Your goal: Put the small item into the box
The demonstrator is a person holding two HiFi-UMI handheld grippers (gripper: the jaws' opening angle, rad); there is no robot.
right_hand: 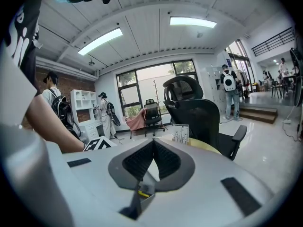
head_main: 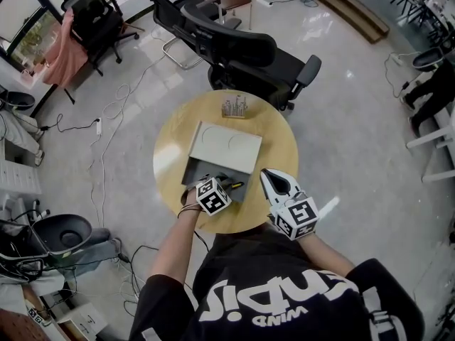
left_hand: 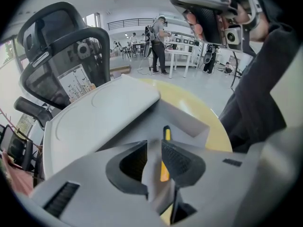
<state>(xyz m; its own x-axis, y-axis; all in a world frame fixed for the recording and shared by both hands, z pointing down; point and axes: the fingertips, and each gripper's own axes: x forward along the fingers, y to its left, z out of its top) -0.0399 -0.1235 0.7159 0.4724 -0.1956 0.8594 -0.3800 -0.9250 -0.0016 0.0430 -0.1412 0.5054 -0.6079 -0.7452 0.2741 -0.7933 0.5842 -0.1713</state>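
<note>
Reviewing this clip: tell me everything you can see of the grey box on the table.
The grey box sits near the middle of the round wooden table. It looks like matte cardboard, shallow and rectangular. Its lid is raised at an angle, leaving the near part of the tray open. A yellow-and-black small item lies inside the tray. The left gripper sits at the box's near wall, tongs slightly apart; whether they touch it cannot be told.

the small item (head_main: 234, 185) lies in the box (head_main: 224, 151) on the table (head_main: 281, 151), a rack (head_main: 234, 107) behind the box.
</note>
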